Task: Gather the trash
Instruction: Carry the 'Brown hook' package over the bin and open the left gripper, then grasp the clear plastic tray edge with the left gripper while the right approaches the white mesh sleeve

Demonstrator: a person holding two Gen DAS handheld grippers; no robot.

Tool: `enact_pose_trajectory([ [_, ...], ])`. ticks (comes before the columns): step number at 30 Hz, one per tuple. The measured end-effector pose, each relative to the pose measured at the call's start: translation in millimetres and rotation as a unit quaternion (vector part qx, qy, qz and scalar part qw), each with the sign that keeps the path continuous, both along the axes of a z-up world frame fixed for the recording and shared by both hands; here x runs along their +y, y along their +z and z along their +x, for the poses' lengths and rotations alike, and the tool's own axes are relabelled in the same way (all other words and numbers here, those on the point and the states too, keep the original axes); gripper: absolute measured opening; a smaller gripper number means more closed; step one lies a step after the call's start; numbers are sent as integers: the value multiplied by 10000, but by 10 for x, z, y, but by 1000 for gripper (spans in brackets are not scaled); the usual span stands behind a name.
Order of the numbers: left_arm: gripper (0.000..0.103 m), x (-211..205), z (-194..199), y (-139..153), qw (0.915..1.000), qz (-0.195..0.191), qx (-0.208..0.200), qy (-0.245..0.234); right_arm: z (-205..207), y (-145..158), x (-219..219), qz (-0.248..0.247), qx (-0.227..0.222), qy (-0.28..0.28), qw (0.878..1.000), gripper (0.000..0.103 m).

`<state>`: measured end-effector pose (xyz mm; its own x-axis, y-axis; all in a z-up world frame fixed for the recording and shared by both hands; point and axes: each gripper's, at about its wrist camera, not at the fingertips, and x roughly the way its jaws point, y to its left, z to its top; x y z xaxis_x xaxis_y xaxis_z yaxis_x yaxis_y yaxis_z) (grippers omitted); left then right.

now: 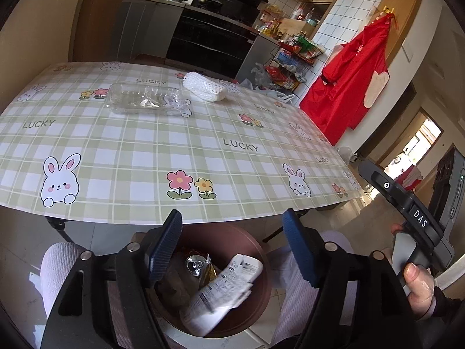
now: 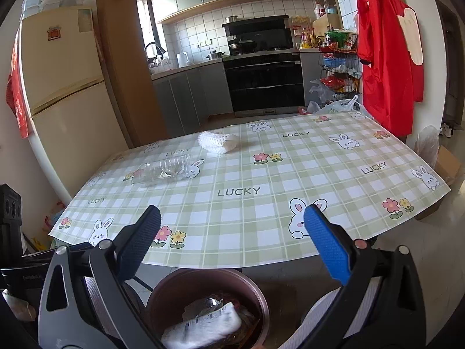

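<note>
A brown trash bin [image 1: 255, 250] [image 2: 162, 293] stands on the floor below the table's near edge. A white printed package [image 1: 223, 288] [image 2: 203, 325] and a can [image 1: 195, 264] lie in it. My left gripper [image 1: 232, 247] is open and empty right above the bin. My right gripper [image 2: 232, 244] is open and empty over the table's near edge. A clear plastic tray [image 1: 145, 103] [image 2: 162, 170] and a white foam net [image 1: 205, 87] [image 2: 218, 141] lie on the far part of the table [image 1: 203, 151] [image 2: 261, 203].
The right hand-held gripper [image 1: 418, 218] shows at the right of the left wrist view. My knees flank the bin. Beyond the table are a kitchen counter, an oven [image 2: 264, 81], a fridge [image 2: 64, 87], a wire rack [image 2: 340, 69] and a red coat [image 2: 386, 58].
</note>
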<state>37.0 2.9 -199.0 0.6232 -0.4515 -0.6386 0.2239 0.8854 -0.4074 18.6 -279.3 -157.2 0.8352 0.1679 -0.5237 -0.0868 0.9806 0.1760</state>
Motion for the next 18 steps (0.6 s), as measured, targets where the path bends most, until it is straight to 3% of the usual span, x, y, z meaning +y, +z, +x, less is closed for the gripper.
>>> enact_pose_trajectory([
  [4,88,66,13,-17,9997,39,70,232,14,-21,-5,11,57,-10,10000,97],
  [6,91,87,16,-28,9994,61,111,328,22,-36,-2,14,89,-16,10000,97],
  [18,92,469,292,-147,9942,-210,535,909,242,-147,-17,-202,373,0,9991,97],
])
